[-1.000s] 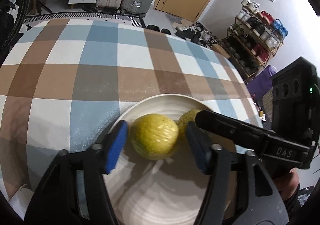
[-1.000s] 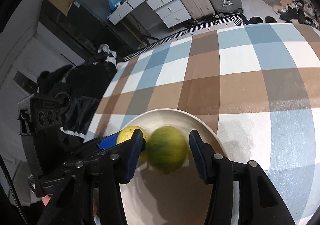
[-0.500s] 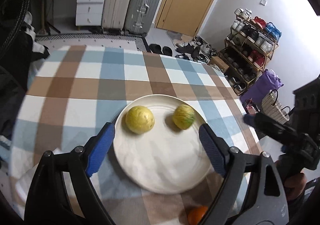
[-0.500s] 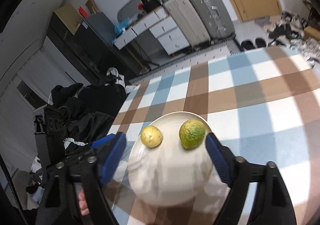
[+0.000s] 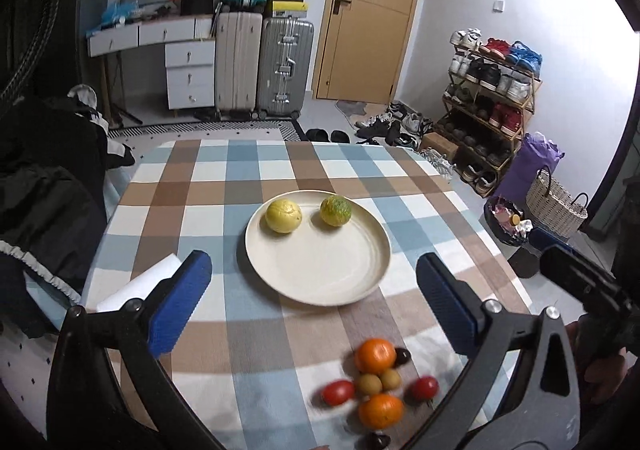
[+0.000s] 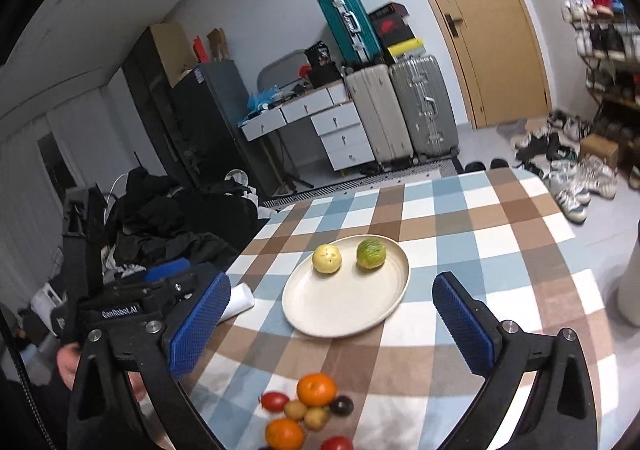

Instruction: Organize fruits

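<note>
On the near part of the table (image 5: 208,390), a loose pile of small fruit (image 5: 376,386): two oranges, tomatoes, brownish round ones, dark ones, all touching or just beside each other. Farther in, plate (image 5: 320,290) w/ yellow fruit (image 5: 283,215) and green fruit (image 5: 335,211) side by side at its far rim, slightly apart; rest of plate bare.

Left fingers (image 5: 316,302) and right fingers (image 6: 332,322) both spreading wide, nothing between them, hovering above table short of plate.

Risks, as judged:
- Round fruit packed tight: closing on one prob. nudges neighbours, which roll toward near table edge, not far off.
- Tomatoes soft: hard squeeze could split skin.
- Small brownish ones hard to single out; may pinch two at once.
- Both grippers close together over same pile: could knock each other if reaching at once.
- Setting more fruit down near the two on plate could bump them over the low rim.

Room: plenty of bare cloth left, right and beyond plate. White roll (image 5: 136,286) lies left of plate near left table edge. Pile itself leaves little margin toward near edge.
</note>
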{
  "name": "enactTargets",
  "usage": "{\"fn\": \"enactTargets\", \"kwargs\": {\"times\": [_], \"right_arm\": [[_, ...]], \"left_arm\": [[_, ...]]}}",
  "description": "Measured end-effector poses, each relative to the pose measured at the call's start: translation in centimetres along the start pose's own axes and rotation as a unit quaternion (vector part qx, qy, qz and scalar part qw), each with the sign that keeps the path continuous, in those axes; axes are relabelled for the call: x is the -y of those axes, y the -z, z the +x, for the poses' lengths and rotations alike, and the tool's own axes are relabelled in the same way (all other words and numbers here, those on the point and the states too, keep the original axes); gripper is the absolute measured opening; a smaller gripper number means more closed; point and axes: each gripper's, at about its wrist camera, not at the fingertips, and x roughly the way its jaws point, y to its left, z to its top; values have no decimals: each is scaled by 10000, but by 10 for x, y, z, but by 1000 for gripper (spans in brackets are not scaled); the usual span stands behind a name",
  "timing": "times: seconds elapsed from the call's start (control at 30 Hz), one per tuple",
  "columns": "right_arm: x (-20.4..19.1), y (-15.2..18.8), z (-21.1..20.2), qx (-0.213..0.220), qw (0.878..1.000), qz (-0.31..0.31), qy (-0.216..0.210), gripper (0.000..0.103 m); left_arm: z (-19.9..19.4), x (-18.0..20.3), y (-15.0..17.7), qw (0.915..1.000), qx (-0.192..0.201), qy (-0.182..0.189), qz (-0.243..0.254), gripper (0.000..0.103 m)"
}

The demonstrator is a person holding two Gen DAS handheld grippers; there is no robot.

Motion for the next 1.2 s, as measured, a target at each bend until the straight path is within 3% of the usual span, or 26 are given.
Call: {"fn": "enactTargets", "kwargs": {"times": [0.23,0.47,0.87,1.13,1.2], "right_arm": [[-23,39,-33,89,9992,-329,188,103],[-26,77,-42,-55,9981,-400,463,103],[-22,122,-40,-458,9969,-321,559,103],[-18,139,-29,-653,9954,-277,639,103],[-17,141,-27,-700,9949,-293,668,103]], "left_arm": [[-42,24,47,9998,-53,110,175,102],[-46,25,95,9985,-361,380,168,102],[-4,20,161,9912,-1075,725,281,102],[12,28,181,9864,-1340,827,473,102],[13,30,181,9855,-1333,910,516,96]]}}
